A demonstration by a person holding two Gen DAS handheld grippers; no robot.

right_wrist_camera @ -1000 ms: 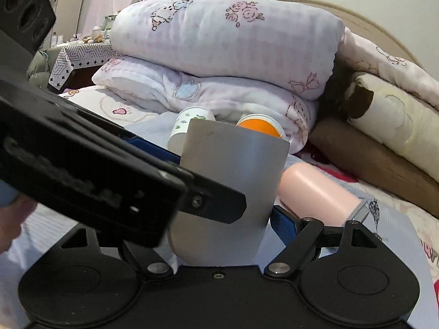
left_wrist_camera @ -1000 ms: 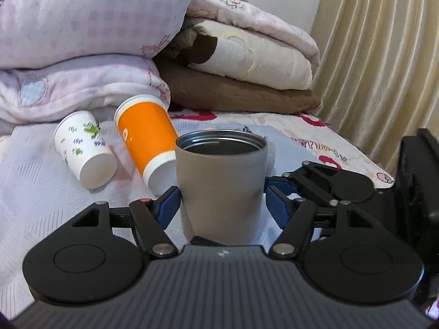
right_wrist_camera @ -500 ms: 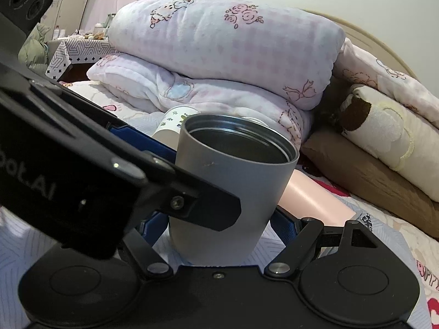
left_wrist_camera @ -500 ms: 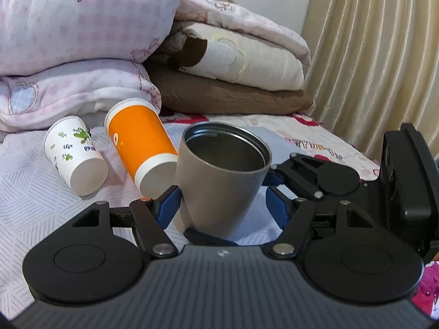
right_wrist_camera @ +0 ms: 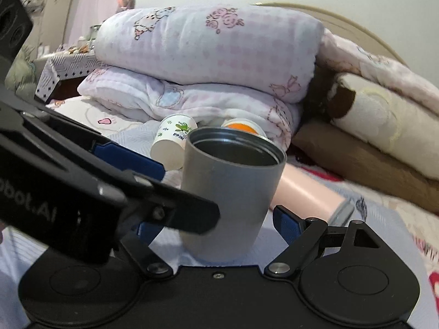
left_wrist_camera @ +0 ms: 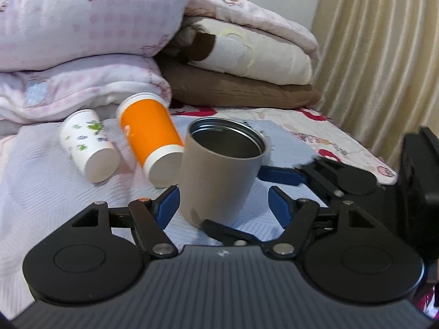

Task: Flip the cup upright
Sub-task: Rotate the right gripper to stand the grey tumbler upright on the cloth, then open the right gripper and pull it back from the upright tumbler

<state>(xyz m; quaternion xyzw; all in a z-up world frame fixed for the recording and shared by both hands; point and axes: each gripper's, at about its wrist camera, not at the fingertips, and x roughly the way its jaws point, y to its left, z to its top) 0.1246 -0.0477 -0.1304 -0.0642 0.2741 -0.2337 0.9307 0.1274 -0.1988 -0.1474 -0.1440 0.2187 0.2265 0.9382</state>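
Standing mouth-up (slightly tilted), cup [left_wrist_camera: 219, 175] between left gripper [left_wrist_camera: 223, 205] pads.

- The lower left of the grey tumbler [right_wrist_camera: 233, 192] is covered by the left gripper [right_wrist_camera: 153, 192] in the right wrist view; contact with its blue pads cannot be judged.
- Most of the orange paper cup [right_wrist_camera: 242, 127] is hidden behind the tumbler there.
- The pink cup [right_wrist_camera: 307, 197] is partly hidden; its mouth is blurred.
- The items on the patterned side table [right_wrist_camera: 65, 65] are too small to be identified.
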